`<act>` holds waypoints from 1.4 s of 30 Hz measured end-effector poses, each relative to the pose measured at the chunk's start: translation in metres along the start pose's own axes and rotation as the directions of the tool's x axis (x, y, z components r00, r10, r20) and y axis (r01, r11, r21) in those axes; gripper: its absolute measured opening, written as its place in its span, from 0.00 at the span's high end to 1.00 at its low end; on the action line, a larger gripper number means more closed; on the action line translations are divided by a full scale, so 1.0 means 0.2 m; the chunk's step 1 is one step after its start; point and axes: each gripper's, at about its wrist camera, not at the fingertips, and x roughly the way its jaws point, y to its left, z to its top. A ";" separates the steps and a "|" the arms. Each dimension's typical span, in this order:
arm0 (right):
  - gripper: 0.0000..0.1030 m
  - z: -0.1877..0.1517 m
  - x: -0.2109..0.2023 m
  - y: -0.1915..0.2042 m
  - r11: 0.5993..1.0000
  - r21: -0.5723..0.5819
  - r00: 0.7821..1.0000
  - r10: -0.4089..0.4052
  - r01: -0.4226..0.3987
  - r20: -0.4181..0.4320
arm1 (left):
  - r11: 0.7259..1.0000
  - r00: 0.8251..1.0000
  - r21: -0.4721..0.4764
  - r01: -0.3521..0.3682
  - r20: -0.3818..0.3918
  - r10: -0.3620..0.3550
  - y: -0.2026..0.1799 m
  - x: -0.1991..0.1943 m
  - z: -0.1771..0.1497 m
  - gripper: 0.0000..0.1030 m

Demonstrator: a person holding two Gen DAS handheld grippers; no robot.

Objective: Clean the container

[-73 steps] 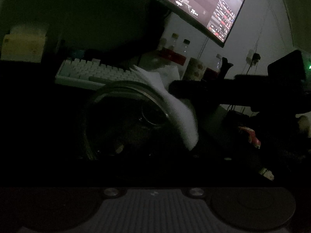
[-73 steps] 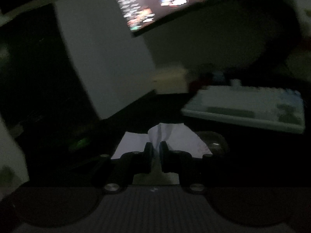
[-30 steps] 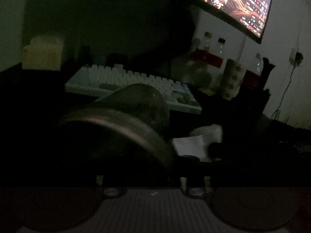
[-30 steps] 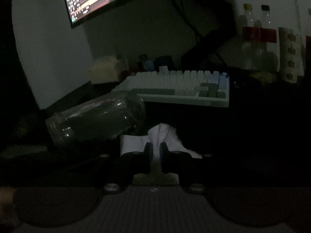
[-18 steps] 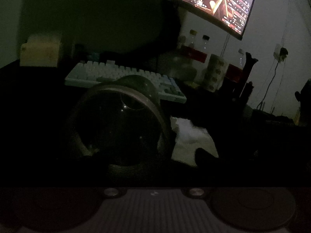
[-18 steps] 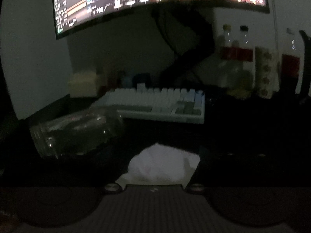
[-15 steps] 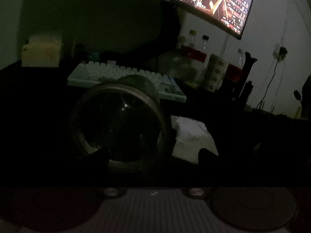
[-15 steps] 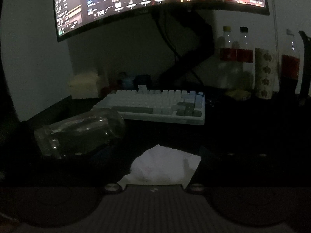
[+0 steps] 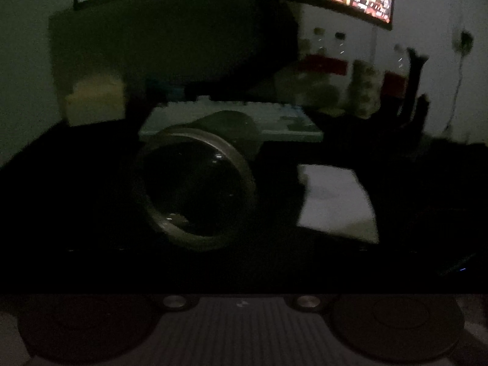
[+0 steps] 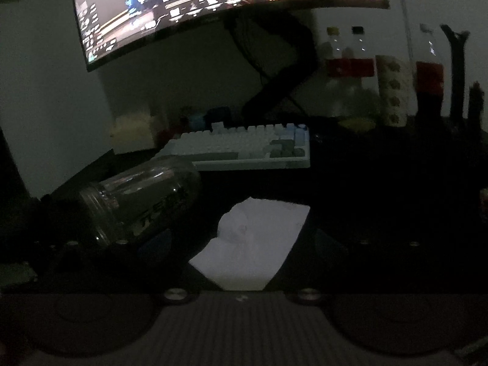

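The scene is very dark. A clear glass jar [image 9: 198,189] lies on its side on the dark desk, its open mouth facing my left wrist camera. It also shows in the right wrist view [image 10: 140,201], lying to the left. A white tissue [image 10: 256,244] lies loose on the desk between my right gripper's [image 10: 244,244] spread fingers [image 10: 155,244]. The tissue also shows in the left wrist view [image 9: 335,201], right of the jar. My left gripper's fingers are lost in the dark; the jar sits farther off and does not look held.
A white keyboard [image 10: 244,146] lies behind the jar. A curved monitor [image 10: 213,0] glows above. Bottles [image 10: 350,67] and a patterned cup [image 10: 393,91] stand at the back right. A pale box [image 9: 94,100] sits at the back left.
My right gripper opened and let the tissue drop on the desk. The jar went from close up in front of the left camera to lying farther away on the desk.
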 end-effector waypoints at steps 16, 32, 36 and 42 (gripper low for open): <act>0.00 -0.03 -0.01 0.08 0.998 -0.021 0.996 -0.060 0.059 -0.067 | 0.994 0.985 0.024 -0.111 -0.133 0.113 0.04 0.03 0.01 0.00; 0.00 -0.02 -0.05 0.16 0.995 -0.032 0.973 -0.099 0.094 -0.209 | 0.989 0.953 0.045 -0.142 -0.263 0.149 0.01 -0.06 0.08 0.00; 0.00 0.01 -0.09 0.15 0.997 -0.011 0.974 -0.076 0.075 -0.214 | 0.992 0.955 0.041 -0.118 -0.269 0.124 0.01 -0.12 0.12 0.00; 0.00 0.12 -0.06 0.14 0.997 -0.002 0.968 -0.073 0.075 -0.241 | 0.987 0.952 0.066 -0.145 -0.262 0.157 0.01 -0.12 0.21 0.00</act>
